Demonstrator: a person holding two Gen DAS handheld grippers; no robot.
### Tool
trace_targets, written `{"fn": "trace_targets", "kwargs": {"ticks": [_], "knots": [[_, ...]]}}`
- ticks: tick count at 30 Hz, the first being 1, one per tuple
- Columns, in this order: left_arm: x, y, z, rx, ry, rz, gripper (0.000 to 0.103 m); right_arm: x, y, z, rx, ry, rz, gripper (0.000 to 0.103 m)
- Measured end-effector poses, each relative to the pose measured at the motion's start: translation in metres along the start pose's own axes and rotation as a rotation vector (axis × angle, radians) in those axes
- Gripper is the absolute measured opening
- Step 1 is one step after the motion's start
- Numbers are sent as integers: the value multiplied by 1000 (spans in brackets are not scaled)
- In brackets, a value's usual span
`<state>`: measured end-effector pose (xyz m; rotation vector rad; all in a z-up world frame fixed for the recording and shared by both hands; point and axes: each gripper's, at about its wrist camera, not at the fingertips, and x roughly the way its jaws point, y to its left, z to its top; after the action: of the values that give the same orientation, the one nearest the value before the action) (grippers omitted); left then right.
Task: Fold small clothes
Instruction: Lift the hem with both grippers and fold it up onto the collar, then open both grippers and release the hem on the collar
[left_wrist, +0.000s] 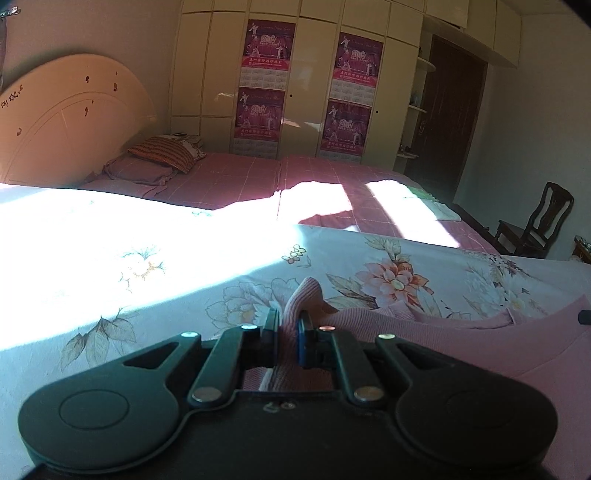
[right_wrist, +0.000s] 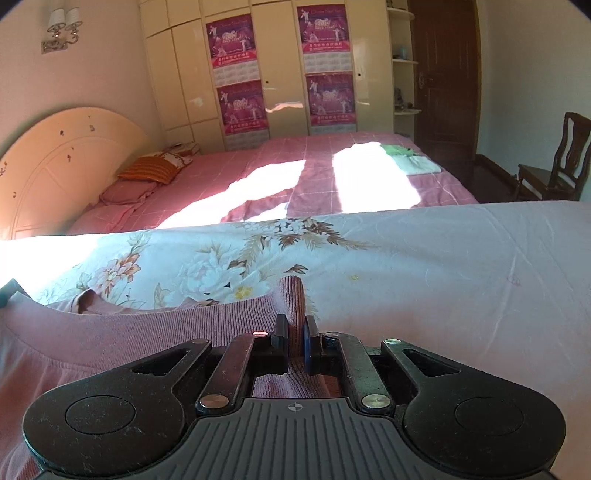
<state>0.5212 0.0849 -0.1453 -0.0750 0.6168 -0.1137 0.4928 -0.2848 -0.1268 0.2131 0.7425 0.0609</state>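
A pink ribbed knit garment (left_wrist: 424, 332) lies on a floral sheet (left_wrist: 147, 280). My left gripper (left_wrist: 290, 325) is shut on a pinched-up corner of its ribbed edge, which sticks up between the jaws. In the right wrist view the same pink garment (right_wrist: 129, 332) stretches to the left, and my right gripper (right_wrist: 294, 330) is shut on another pinched corner of its ribbed hem. The garment edge spans between the two grippers. The tip of the other gripper shows at the far right edge (left_wrist: 583, 316).
The floral sheet (right_wrist: 406, 266) covers the near surface. Behind it is a bed with a pink checked cover (right_wrist: 258, 177), pillows (right_wrist: 147, 170) by the headboard (right_wrist: 55, 158), and folded clothes (right_wrist: 413, 160) at the foot. A wooden chair (right_wrist: 554, 162) and wardrobes (right_wrist: 280, 74) stand beyond.
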Motion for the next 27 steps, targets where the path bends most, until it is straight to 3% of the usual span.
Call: {"fn": "trace_targets", "kwargs": {"ticks": [5,9,13,15,16,17,19,21,27], "knots": [[12,1,-7,-31,2,48,9,17,0,-4,16,4,-47,6],[29,3,-25,5,75,108,9,36,-2,-20,-13,54,-104,6],[29,-1,-24,25,86,123,11,38,3,-22,-45,53,-129,6],[26,-1,-19,22,83,125,21,34,3,-21,-53,51,-119,7],[22,0,-16,11,76,124,29,30,2,-19,-43,51,-112,12],[17,2,-15,-2,69,120,31,25,1,-18,-31,43,-112,25],[5,6,-14,-10,51,127,46,11,1,-13,-19,5,-115,35],[-10,7,-14,0,29,133,47,-3,2,-10,-13,-10,-103,35],[-58,-18,-28,69,16,-14,47,-41,33,-23,-78,-7,6,35]]}}
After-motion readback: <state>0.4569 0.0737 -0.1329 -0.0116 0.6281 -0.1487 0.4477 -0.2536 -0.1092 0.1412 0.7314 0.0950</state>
